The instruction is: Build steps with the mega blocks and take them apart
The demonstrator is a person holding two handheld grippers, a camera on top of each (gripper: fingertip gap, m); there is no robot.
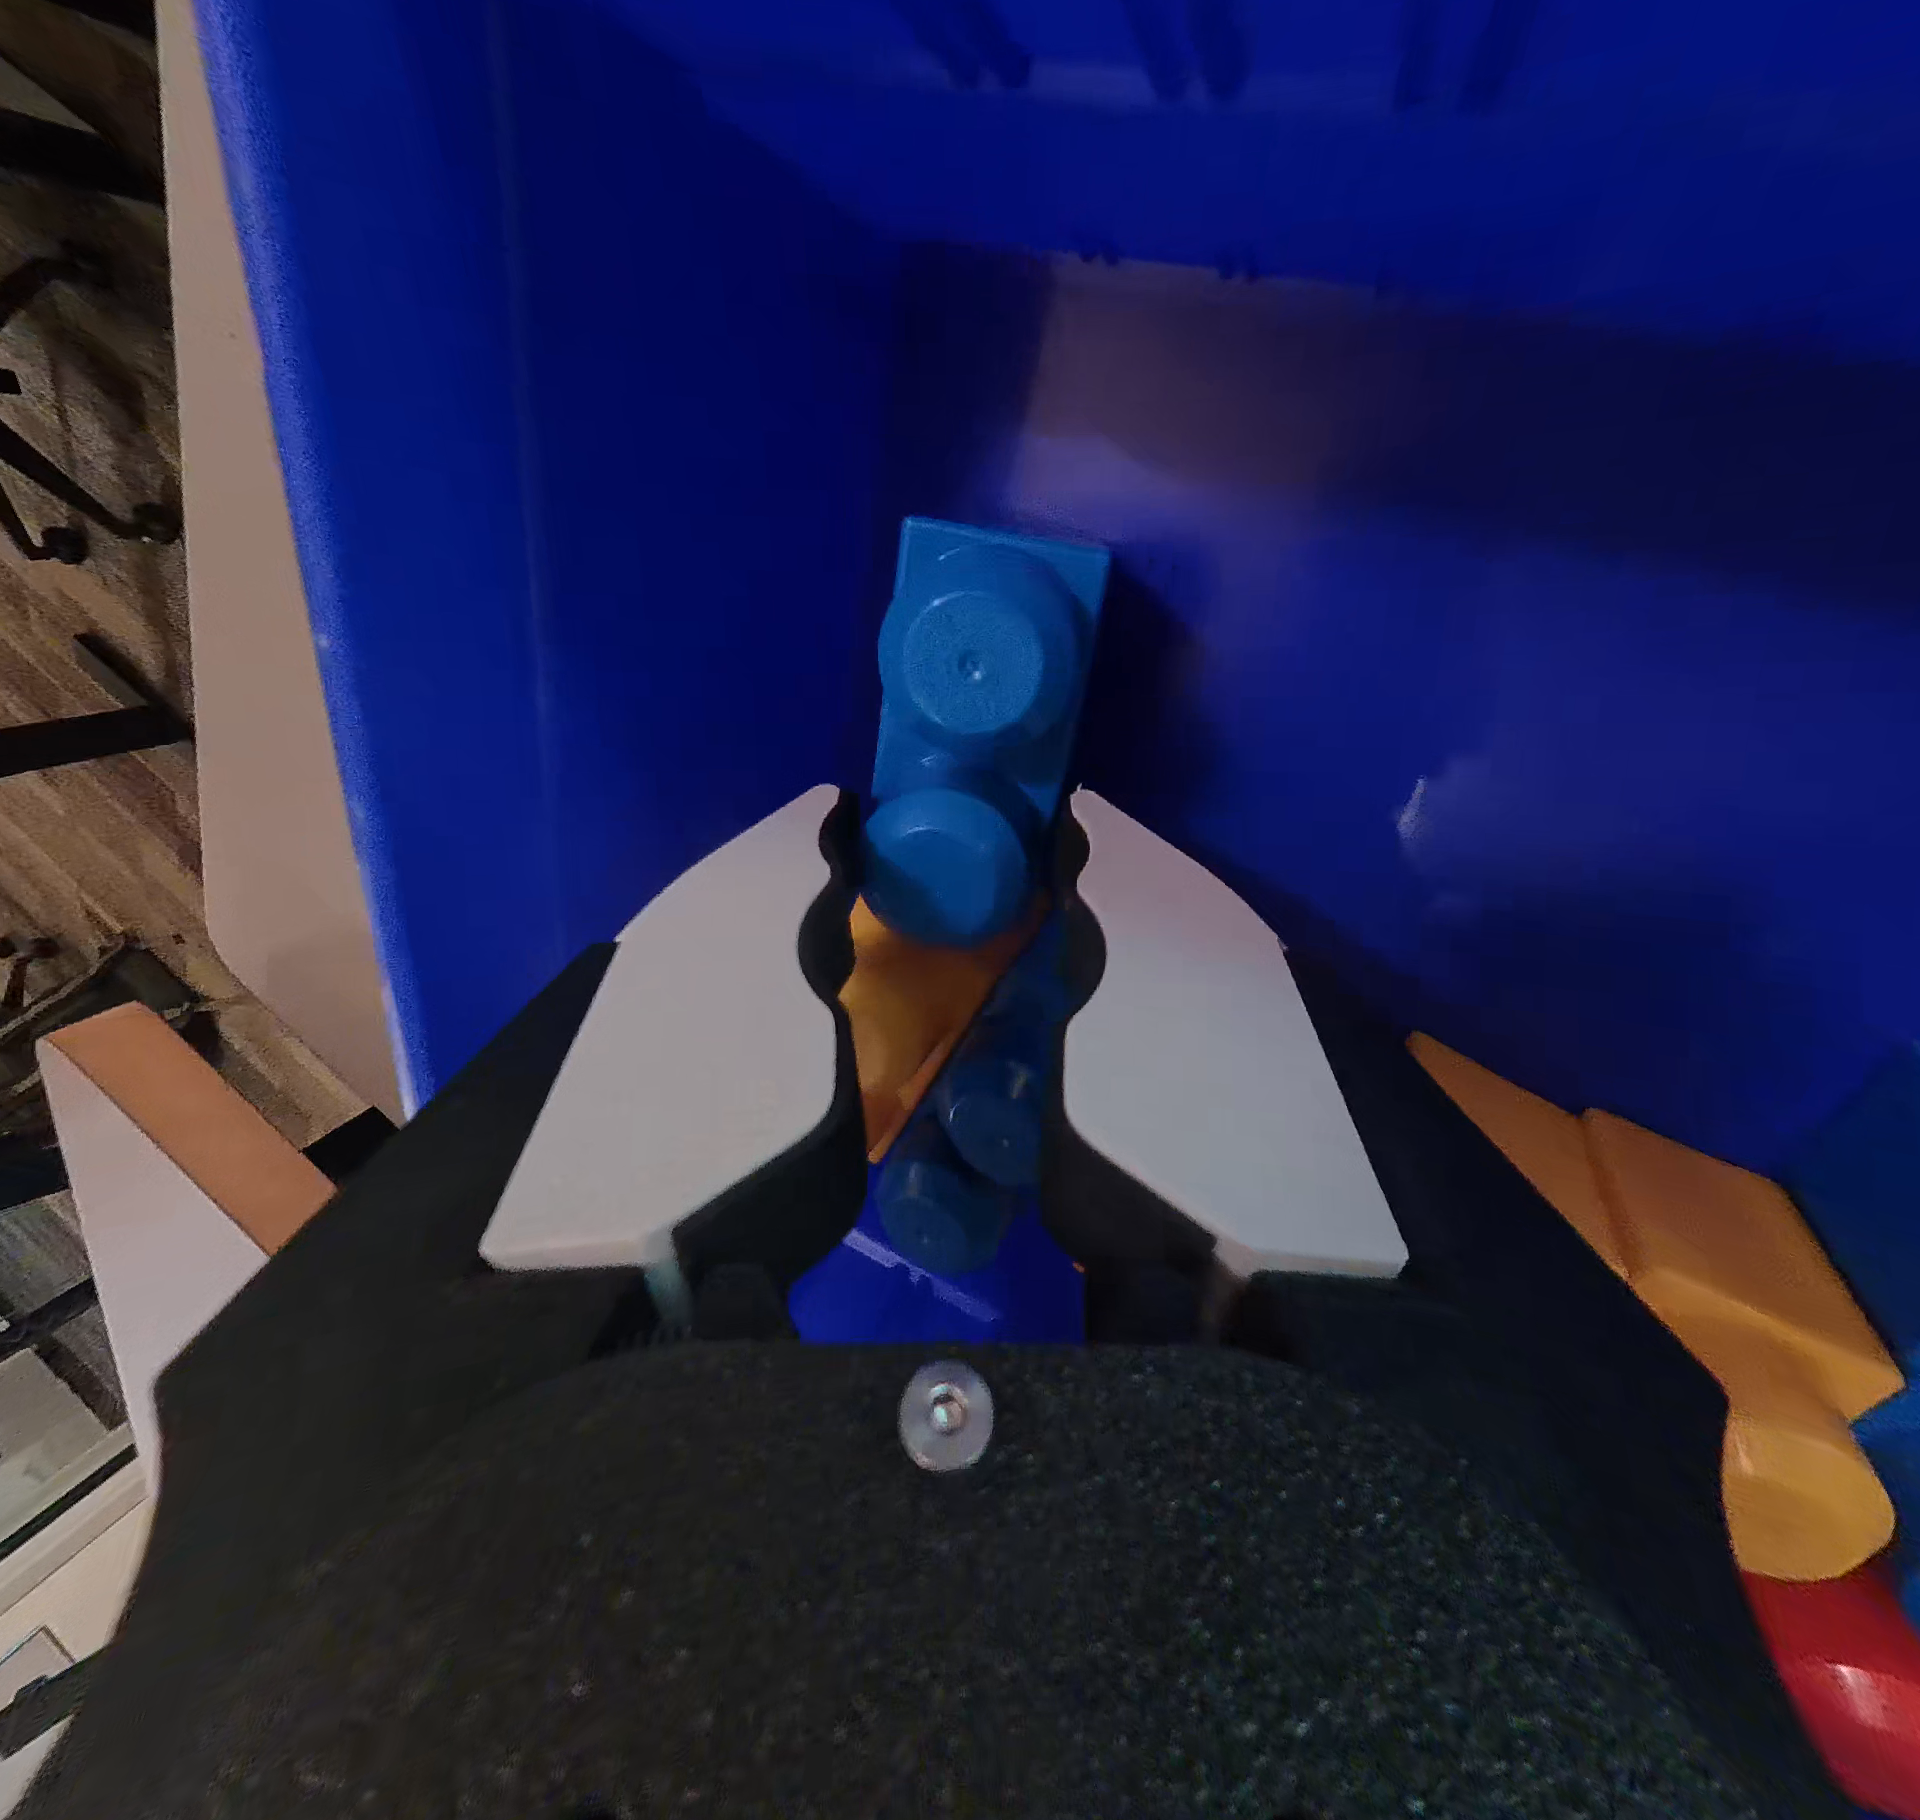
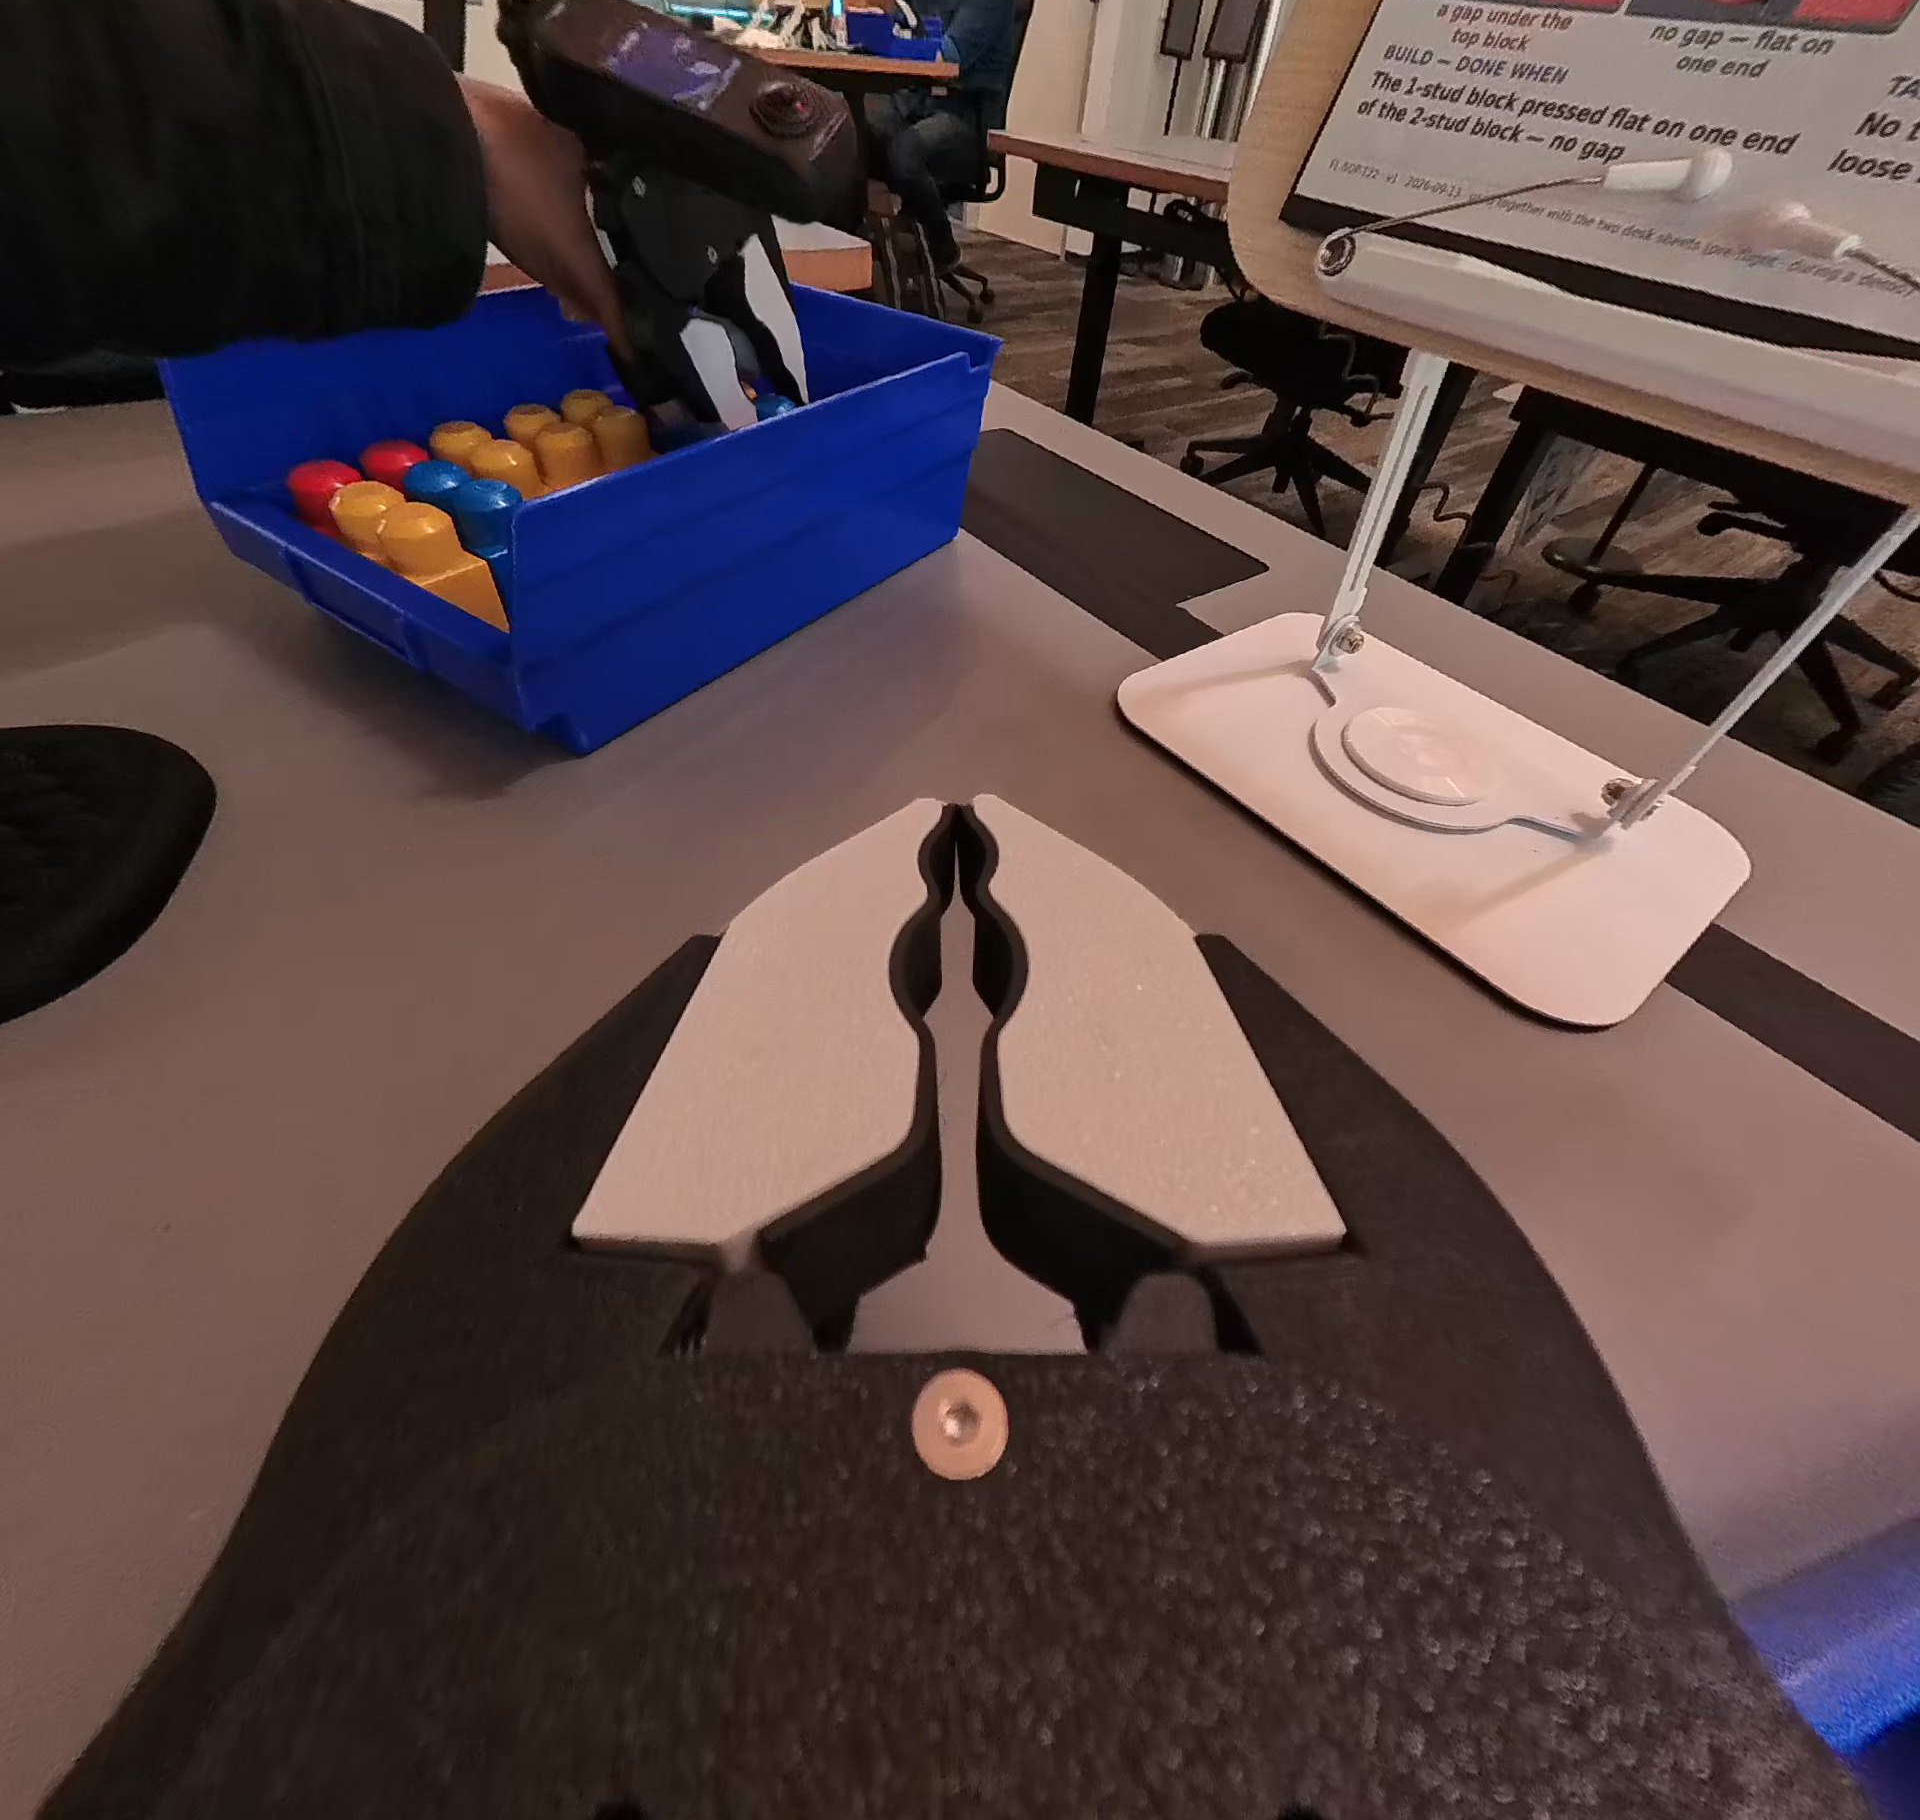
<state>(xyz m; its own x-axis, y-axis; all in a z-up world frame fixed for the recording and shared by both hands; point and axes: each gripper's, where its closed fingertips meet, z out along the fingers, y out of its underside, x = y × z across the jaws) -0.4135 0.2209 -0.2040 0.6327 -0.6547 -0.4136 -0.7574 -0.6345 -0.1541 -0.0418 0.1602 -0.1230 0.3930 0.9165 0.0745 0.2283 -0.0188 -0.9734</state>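
**Right wrist view: one tool rests, the other is in the bin**

Right wrist view shows a big grey table (image 2: 436, 897). Much of it near the camera is bare, so there is open room in front. A blue bin (image 2: 665, 565) sits on the table, far on the left. A white stand (image 2: 1455, 835) sits on the right, well apart from the bin. It holds up a board with a printed page (image 2: 1621, 77). A dark round pad (image 2: 73, 856) lies at the left edge of the table.

The right gripper (image 2: 961, 820) points out over the bare table. Its two fingers are pressed almost together at the tips, with only a thin slit between them. Nothing is between them.

A hand (image 2: 540, 201) holds the left gripper (image 2: 727, 399) down into the far end of the bin. Yellow blocks (image 2: 551, 445), a red block (image 2: 353, 477) and small blue blocks (image 2: 462, 503) stand packed in the bin, near its front wall.

In the left wrist view, the left gripper (image 1: 956, 835) is deep inside the bin (image 1: 623, 420). The bin's tall blue walls stand close on the left and in front, so there is little room there. Its fingers are a little way apart and pinch a blue block (image 1: 977, 690) with two round studs. The tips touch the block on both sides, by the near stud. The block's far end is in the bin's corner. A yellow block (image 1: 904, 1001) and more blue studs (image 1: 977, 1126) lie under the fingers. More yellow blocks (image 1: 1714, 1292) and a red one (image 1: 1849, 1666) sit at the right.
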